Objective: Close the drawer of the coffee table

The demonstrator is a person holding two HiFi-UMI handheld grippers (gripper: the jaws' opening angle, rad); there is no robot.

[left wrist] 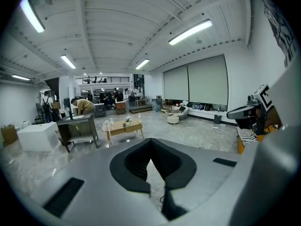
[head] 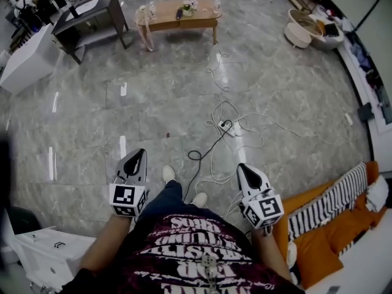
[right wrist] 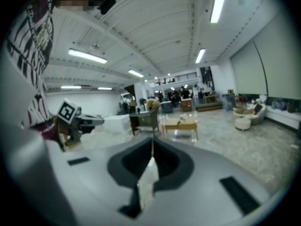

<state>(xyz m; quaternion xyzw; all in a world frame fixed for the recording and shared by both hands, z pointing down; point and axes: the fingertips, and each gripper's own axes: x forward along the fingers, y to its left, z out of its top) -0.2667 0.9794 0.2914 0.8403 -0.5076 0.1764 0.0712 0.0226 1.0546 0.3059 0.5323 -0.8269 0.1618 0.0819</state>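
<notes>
Now well apart from the desk (head: 179, 14), far across the floor (head: 153, 103). Pressed together and empty: left tool (head: 138, 156), right tool (head: 244, 169). Too small to tell the drawer; probably stiff, easy-sliding: push flat on its front.

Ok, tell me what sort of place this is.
Probably a big open hall or workspace staged with living-room furniture, not a home: a wooden coffee table on a wide stone floor, an orange sofa, and long ceiling strip lights.
</notes>
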